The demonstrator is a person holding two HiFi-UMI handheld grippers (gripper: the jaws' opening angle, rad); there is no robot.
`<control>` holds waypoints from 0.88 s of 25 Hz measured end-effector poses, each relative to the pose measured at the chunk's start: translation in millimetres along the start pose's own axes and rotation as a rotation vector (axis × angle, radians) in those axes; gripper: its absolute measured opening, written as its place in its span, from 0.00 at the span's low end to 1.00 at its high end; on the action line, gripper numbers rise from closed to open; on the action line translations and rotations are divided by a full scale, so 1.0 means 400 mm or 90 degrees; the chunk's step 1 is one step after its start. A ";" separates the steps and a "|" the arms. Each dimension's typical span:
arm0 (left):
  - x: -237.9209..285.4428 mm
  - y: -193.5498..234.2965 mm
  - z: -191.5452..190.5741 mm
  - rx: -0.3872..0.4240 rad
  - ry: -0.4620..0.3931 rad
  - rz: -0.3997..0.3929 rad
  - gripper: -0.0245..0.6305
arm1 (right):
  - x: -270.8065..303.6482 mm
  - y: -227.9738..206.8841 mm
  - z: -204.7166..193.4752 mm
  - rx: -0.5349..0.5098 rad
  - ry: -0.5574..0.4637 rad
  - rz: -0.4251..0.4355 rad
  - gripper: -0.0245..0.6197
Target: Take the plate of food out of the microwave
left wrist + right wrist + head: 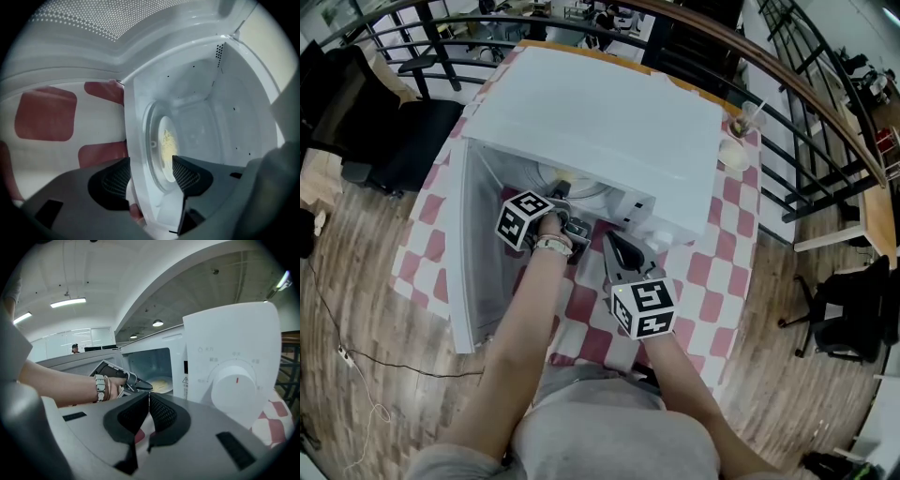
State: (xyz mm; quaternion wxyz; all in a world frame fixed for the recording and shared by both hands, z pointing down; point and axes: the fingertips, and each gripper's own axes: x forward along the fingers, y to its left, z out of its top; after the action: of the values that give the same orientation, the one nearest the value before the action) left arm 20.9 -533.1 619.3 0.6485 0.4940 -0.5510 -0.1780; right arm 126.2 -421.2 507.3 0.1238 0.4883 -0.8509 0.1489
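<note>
The white microwave (600,122) stands on a red-and-white checked table, its door (478,253) swung open to the left. Inside, a plate of yellow food (166,143) lies on the turntable; the right gripper view shows the plate (161,384) too. My left gripper (562,194) reaches into the opening. The left gripper (151,161) is open and rolled on its side, with the cavity's front sill between its jaws and the plate just beyond. The pads touch nothing. My right gripper (615,247) hovers in front of the control panel. The right gripper (149,398) is shut with nothing in it.
The microwave's dial (233,385) faces the right gripper. A white cup (734,153) and a glass with a straw (742,122) stand at the table's back right corner. A curved railing (806,103) runs behind the table. A black chair (403,141) is at the left.
</note>
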 end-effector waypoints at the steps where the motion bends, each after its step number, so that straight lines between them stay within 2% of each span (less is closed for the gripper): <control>1: 0.001 0.005 0.000 -0.005 0.002 0.015 0.44 | 0.000 -0.001 -0.002 0.001 0.000 0.000 0.08; 8: 0.023 0.030 0.013 -0.045 -0.007 0.052 0.44 | 0.002 -0.007 -0.007 0.004 0.004 -0.002 0.08; 15: 0.042 0.033 0.017 -0.034 -0.004 0.045 0.47 | 0.002 -0.013 -0.012 0.003 0.005 -0.007 0.08; 22: 0.030 0.040 0.008 -0.039 -0.005 0.044 0.44 | -0.005 -0.013 -0.013 0.004 0.000 -0.010 0.08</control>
State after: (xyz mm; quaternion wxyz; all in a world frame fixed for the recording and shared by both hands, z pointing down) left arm 17.1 -536.6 638.7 0.6669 0.4539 -0.5648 -0.1741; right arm 131.9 -420.1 512.0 0.1237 0.4951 -0.8467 0.1508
